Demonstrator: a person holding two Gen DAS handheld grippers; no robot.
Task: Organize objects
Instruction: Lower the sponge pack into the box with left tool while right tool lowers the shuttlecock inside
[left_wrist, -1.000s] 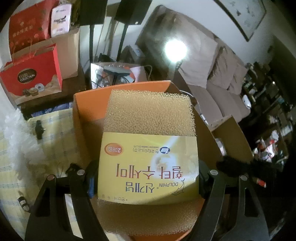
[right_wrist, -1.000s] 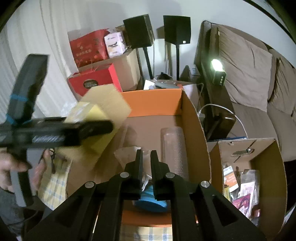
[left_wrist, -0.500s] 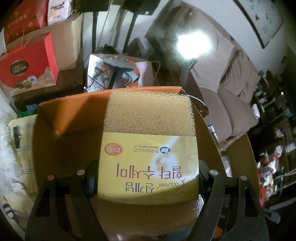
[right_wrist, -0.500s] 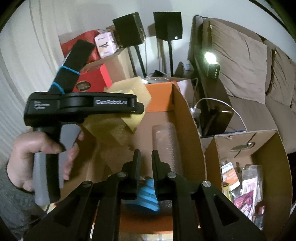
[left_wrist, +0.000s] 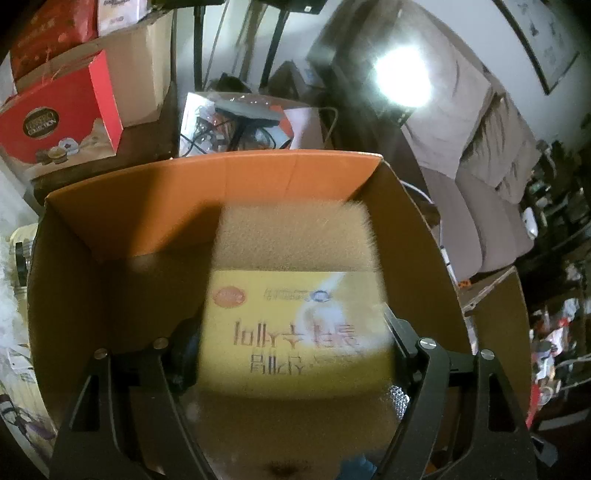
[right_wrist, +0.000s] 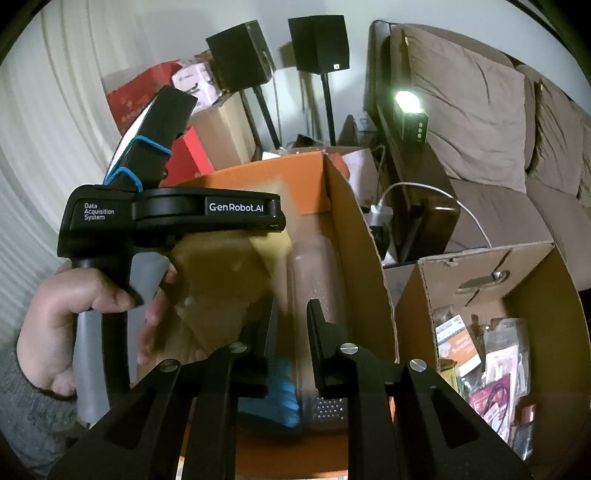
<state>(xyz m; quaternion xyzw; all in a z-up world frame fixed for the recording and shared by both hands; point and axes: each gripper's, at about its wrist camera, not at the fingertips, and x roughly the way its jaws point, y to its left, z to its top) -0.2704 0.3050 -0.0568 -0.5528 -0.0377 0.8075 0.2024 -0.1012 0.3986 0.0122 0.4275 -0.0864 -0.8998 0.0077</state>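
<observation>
- My left fingers (left_wrist: 295, 354) have spread since half a second ago; the sponge pack (left_wrist: 295, 325) sits blurred between them, no longer squeezed, apparently dropping free.
- It is inside the orange-lined box (left_wrist: 229, 184), which a second ago still lay ahead of me, so I judge this item all but stowed.
- My right fingers (right_wrist: 291, 332) have parted a little and hold nothing, above the blue ribbed thing (right_wrist: 284, 391) in the box's near end.
- Farther off, the person's hand (right_wrist: 74, 317) holds my left handle level over the box.

Left hand-held gripper (left_wrist: 291, 354) opened, sponge pack (left_wrist: 295, 295) dropping blurred into orange box (left_wrist: 258, 184), right hand-held gripper (right_wrist: 291, 325) parted
</observation>
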